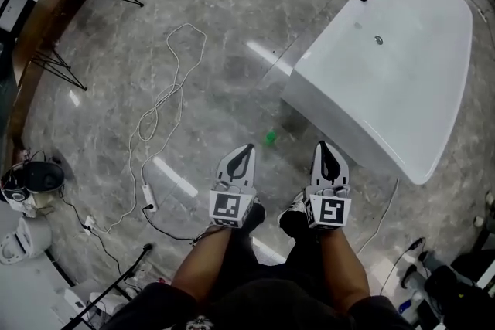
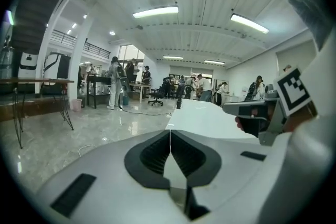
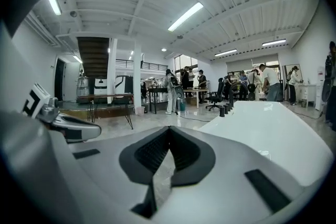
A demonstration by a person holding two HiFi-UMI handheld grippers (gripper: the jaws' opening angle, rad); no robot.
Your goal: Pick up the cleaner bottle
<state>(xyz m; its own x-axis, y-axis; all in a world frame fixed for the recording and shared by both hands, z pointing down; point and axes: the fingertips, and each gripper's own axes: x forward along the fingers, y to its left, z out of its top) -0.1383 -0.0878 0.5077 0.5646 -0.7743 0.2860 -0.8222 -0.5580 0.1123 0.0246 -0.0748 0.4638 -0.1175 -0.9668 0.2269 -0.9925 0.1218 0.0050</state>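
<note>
Marble floor [image 1: 209, 35] under left gripper [image 1: 244, 151] and right gripper [image 1: 323, 150], both closed, empty.

I am in a large open work hall, part lab, part office. There is a polished grey stone floor [image 1: 224, 19] with a loose white cable [image 1: 166, 100] and a white bathtub [image 1: 387, 66] on my right. Strip lights [image 2: 155, 11] hang overhead, and far-off desks [image 2: 100, 80] have people [image 2: 114, 84] and office chairs [image 2: 156, 96].

The green thing [image 1: 270, 137] on the floor [image 1: 216, 27], by the near corner of the white tub [image 1: 387, 81], is too small for me to name.
</note>
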